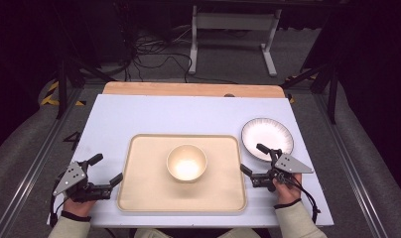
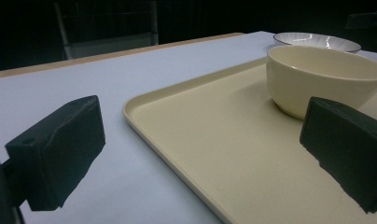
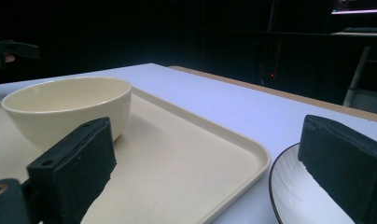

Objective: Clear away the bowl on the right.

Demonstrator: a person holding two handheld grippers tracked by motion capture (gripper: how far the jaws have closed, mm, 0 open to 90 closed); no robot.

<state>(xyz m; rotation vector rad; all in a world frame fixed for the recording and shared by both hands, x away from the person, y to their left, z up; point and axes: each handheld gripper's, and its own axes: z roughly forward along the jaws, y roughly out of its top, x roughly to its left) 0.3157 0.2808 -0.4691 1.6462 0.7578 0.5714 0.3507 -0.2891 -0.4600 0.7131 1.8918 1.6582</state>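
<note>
cream bowl (image 1: pixel 186 162) upright at the centre of the tray (image 1: pixel 139 193), white plate (image 1: pixel 283 130) just beside it; left gripper (image 1: pixel 109 171) and right gripper (image 1: pixel 253 159) flank the tray, jaws wide and empty; a one-sided rim grasp risks tipping the bowl.

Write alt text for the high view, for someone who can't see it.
A cream bowl sits on a beige tray at the middle of a white table, with a dark-rimmed white plate right of the tray. A person's hands hold the left gripper and right gripper, both open and empty, beside the tray.
</note>
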